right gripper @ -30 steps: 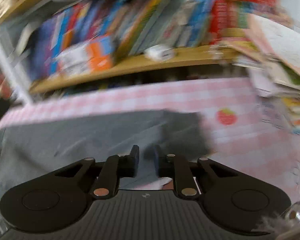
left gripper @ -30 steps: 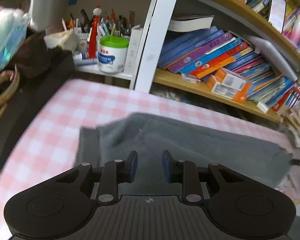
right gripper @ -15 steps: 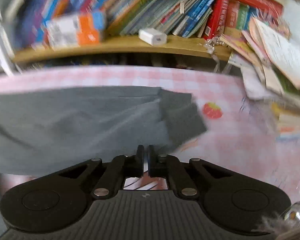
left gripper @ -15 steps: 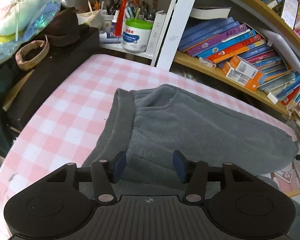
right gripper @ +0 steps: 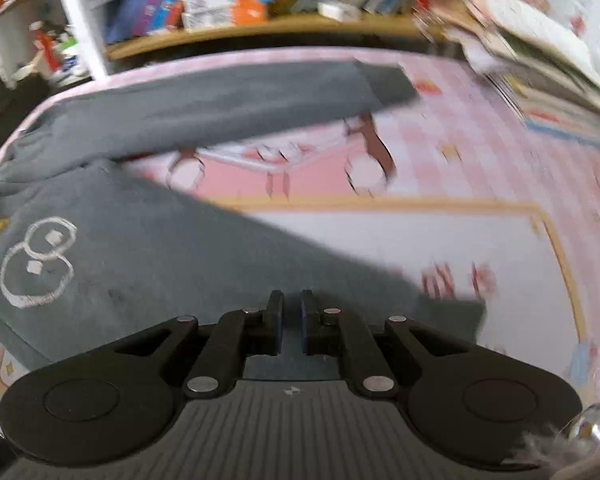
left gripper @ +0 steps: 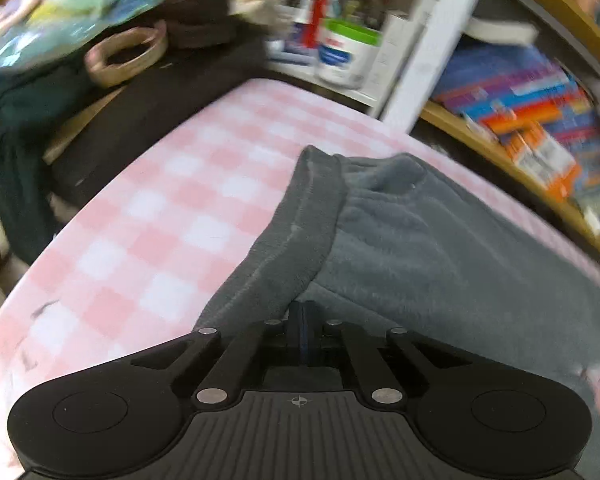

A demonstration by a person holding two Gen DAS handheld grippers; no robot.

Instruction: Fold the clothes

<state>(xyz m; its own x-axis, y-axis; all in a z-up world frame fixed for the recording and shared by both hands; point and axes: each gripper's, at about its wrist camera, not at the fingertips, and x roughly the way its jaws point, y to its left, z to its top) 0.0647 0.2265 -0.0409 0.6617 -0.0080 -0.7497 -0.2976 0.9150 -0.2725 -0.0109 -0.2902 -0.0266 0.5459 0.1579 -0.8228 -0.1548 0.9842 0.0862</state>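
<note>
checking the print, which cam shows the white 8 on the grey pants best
The right wrist view: the white 8 lies in plain sight on the grey pants. The left wrist view shows only the plain waistband end, no print.

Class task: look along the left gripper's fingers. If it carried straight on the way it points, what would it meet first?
The grey trousers: the left gripper is already shut on their waistband edge, so the fleece lies directly ahead. Beyond that, probably the pink checked tablecloth; depth is unclear.

White "8"-like outline on grey garment (right gripper: 140,248); other labels too blurred.
</note>
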